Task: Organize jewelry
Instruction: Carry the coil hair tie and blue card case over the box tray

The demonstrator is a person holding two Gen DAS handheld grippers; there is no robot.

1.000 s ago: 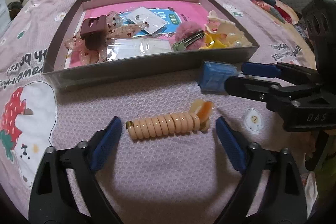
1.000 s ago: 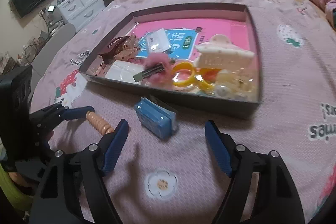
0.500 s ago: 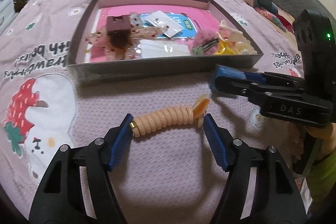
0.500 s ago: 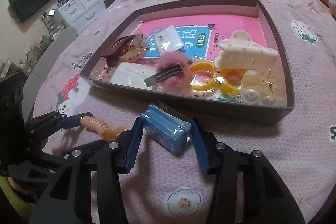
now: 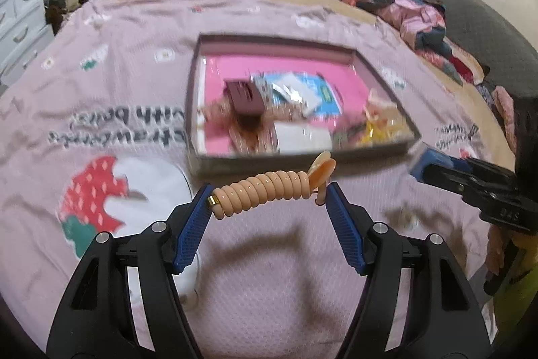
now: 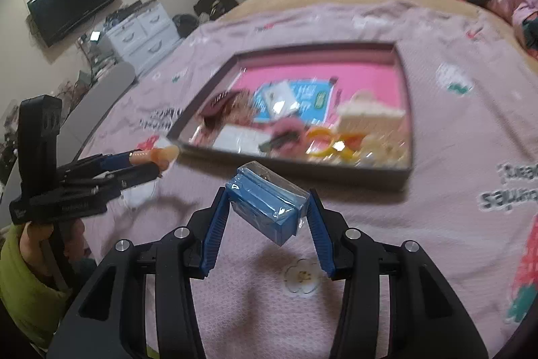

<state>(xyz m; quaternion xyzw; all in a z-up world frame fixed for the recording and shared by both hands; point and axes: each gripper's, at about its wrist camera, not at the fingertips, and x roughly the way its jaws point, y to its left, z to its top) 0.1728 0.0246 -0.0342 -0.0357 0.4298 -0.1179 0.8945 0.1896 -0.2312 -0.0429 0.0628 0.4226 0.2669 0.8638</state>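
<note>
Left gripper (image 5: 270, 202) — clamped on the peach spiral hair tie (image 5: 265, 192), which spans the gap between the two blue pads end to end, gold bead against the left pad (image 5: 193, 229), its orange charm (image 5: 322, 170) sticking up by the right pad. Tie is lifted clear of the pink bedspread (image 5: 269, 275); its shadow lies below and behind the fingertips. Ahead of this gripper, just past the tie, sits the shallow dark tray (image 5: 208, 162) with pink lining; contents blurred, but a maroon claw clip (image 5: 243, 96) and a blue-and-white card (image 5: 302, 91) are readable.

Right gripper (image 6: 269, 214) — clenched on a small blue box in clear wrap (image 6: 269, 209), held tilted between the pads and raised off the bedspread. The tray lies ahead and slightly right of it; yellow rings (image 6: 331, 142) and a cream claw clip (image 6: 370, 116) lie in the near right corner. The left gripper appears far to its left with the tie end showing.
</note>
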